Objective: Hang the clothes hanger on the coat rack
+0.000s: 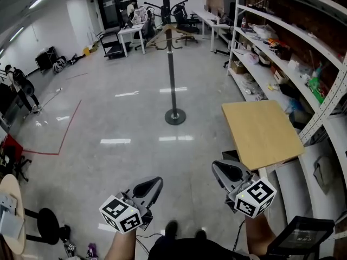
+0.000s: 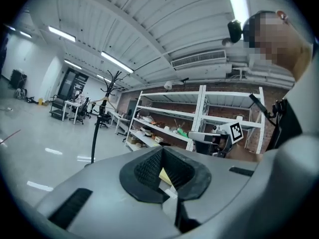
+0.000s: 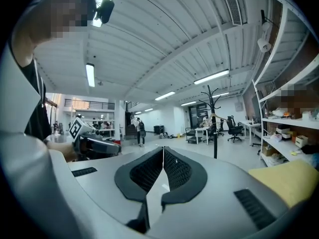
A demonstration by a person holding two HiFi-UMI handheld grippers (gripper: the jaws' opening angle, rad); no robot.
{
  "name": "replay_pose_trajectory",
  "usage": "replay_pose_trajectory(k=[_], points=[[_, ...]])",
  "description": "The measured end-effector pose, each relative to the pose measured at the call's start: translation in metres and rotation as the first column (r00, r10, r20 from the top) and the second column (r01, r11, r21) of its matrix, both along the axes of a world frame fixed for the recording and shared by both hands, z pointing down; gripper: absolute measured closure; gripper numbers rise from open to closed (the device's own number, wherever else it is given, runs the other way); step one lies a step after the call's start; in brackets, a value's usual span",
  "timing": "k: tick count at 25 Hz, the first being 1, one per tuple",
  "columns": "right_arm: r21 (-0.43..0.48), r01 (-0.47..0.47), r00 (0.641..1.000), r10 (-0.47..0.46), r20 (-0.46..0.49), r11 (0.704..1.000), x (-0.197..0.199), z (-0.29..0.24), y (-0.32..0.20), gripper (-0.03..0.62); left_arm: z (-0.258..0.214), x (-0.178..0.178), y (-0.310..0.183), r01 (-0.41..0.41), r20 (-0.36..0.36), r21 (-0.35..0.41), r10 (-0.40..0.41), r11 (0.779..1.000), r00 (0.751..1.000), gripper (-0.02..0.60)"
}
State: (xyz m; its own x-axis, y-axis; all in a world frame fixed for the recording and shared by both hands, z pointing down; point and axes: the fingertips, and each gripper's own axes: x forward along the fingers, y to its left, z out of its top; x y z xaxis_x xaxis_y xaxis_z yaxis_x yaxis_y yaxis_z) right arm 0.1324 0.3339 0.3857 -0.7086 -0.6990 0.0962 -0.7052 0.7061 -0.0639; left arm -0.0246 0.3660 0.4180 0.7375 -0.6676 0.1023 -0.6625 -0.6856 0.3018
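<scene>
Evidently, both grippers were held low and roughly level in front of the person, side by side and apart from each other. The left gripper (image 1: 152, 186) was seen with its black ribbed pads pressed together, and nothing was pinched between them. The right gripper (image 1: 225, 172) was likewise closed, its pads meeting along a thin seam with nothing caught in it. The light wooden clothes hanger (image 1: 168, 32) was found straight ahead of both grippers and well apart from them, hung high on the tall black metal coat rack (image 1: 171, 64), just below the rack's curved hooks. The rack's round base (image 1: 175, 116) was set on the glossy grey floor (image 1: 124, 118), ahead of the gap between the two grippers. A pale wooden square tabletop (image 1: 261, 131) was placed just ahead of the right gripper and slightly to its right, near but not touching it. Beyond that tabletop, further to the right of the right gripper, white metal shelving (image 1: 325, 99) loaded with mixed clutter was ranged along a brick wall. Far ahead, past the coat rack, white desks (image 1: 132, 34) and black office chairs (image 1: 184, 18) were grouped. A person (image 1: 21, 88) was seen standing far off to the left of the left gripper.
</scene>
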Motion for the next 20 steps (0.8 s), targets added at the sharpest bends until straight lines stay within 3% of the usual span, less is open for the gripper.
replay_pose_trajectory(k=[8,20], points=[[-0.006,-0.001,1.0,0.001,0.029,1.0,0.045,-0.005,0.015,0.585,-0.011,0.032,0.039,0.049,0.031,-0.003,-0.049,0.999,0.998,0.583],[0.038,-0.088,0.995,0.086,0.049,0.995,0.032,-0.02,0.033,0.588,-0.022,-0.003,0.06,0.069,0.012,0.038,-0.069,0.997,0.998,0.583]])
